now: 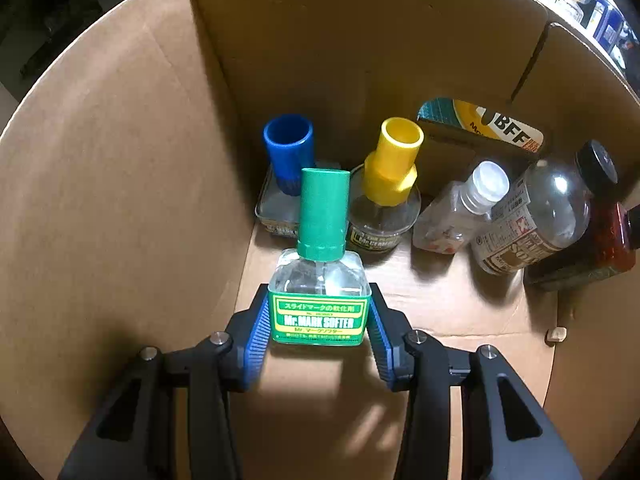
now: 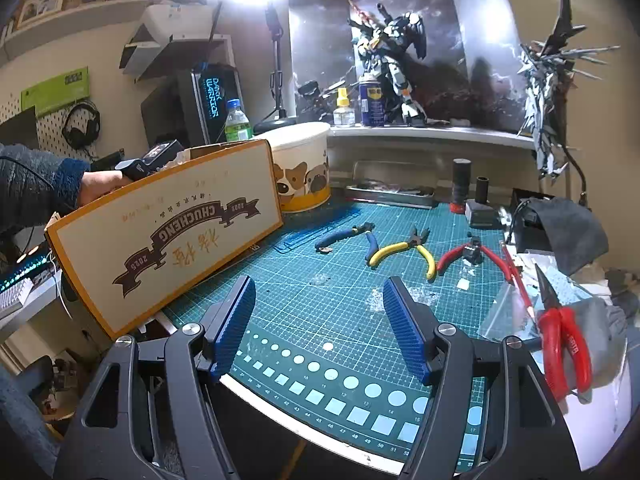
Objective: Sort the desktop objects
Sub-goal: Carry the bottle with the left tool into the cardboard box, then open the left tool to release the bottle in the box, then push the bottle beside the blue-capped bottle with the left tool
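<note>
In the left wrist view my left gripper point(image 1: 319, 322) is shut on a green-capped Mr. Mark Softer bottle point(image 1: 320, 276), held upright inside a cardboard box point(image 1: 120, 184). Behind it in the box stand a blue-capped bottle point(image 1: 286, 160) and a yellow-capped bottle point(image 1: 390, 184); a clear white-capped bottle point(image 1: 464, 208) and a black-capped bottle point(image 1: 536, 216) lie at the right. In the right wrist view my right gripper point(image 2: 320, 316) is open and empty above the green cutting mat point(image 2: 320, 292). Blue point(image 2: 352, 236), yellow point(image 2: 404, 252) and red nippers point(image 2: 468, 254) lie on the mat beyond it.
The box's printed outer wall point(image 2: 168, 232) stands at the mat's left edge, with my left hand point(image 2: 100, 184) over it. A round dog-print tin point(image 2: 300, 164) sits behind it. Red pliers point(image 2: 564, 344) and plastic bags lie at the right. A WD-40 can point(image 2: 371, 100) and yellow-capped bottle point(image 2: 343, 110) stand on the rear shelf.
</note>
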Tool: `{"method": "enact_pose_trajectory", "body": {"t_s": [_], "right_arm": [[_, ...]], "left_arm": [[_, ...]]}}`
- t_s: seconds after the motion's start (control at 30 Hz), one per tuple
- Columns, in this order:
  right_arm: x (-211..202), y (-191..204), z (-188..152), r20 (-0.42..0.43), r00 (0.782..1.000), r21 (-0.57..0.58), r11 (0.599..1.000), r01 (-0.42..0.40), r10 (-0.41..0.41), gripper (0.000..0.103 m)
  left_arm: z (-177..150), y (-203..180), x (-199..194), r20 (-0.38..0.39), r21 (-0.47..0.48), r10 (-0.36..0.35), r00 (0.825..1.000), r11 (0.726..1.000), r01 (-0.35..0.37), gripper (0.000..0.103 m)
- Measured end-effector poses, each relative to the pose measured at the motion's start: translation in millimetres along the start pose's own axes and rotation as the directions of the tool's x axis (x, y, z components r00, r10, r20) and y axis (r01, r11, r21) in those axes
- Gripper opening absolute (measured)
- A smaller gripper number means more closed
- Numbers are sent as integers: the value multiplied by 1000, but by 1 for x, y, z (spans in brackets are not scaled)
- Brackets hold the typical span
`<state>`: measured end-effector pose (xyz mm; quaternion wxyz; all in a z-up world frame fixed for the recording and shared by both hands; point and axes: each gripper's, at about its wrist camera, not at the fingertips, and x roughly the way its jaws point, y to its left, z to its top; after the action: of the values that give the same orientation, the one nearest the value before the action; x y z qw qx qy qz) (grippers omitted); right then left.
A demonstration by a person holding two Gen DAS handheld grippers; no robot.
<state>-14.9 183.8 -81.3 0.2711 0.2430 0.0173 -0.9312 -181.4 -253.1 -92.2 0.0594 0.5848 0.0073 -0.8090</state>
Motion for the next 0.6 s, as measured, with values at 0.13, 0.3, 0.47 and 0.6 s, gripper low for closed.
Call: {"method": "enact_pose_trajectory", "body": {"t_s": [0.13,0.3,0.47,0.6], "right_arm": [[0,-1,-1,-2,1000,5,1000,-1,1,64],[2,0,-1,-4,1000,6,1000,-8,8,64],[4,3,-2,-8,1000,1,1000,-14,14,64],[5,5,-3,-11,1000,1,1000,-19,19,65]], "left_arm": [[-5,-2,-8,-17,2,11,1000,1000,-11,46],[-8,-2,-22,-28,4,12,1000,1000,-12,46],[-7,-6,-56,13,20,40,999,999,-40,46],[-12,-7,-88,44,-14,32,998,999,-32,52]]}}
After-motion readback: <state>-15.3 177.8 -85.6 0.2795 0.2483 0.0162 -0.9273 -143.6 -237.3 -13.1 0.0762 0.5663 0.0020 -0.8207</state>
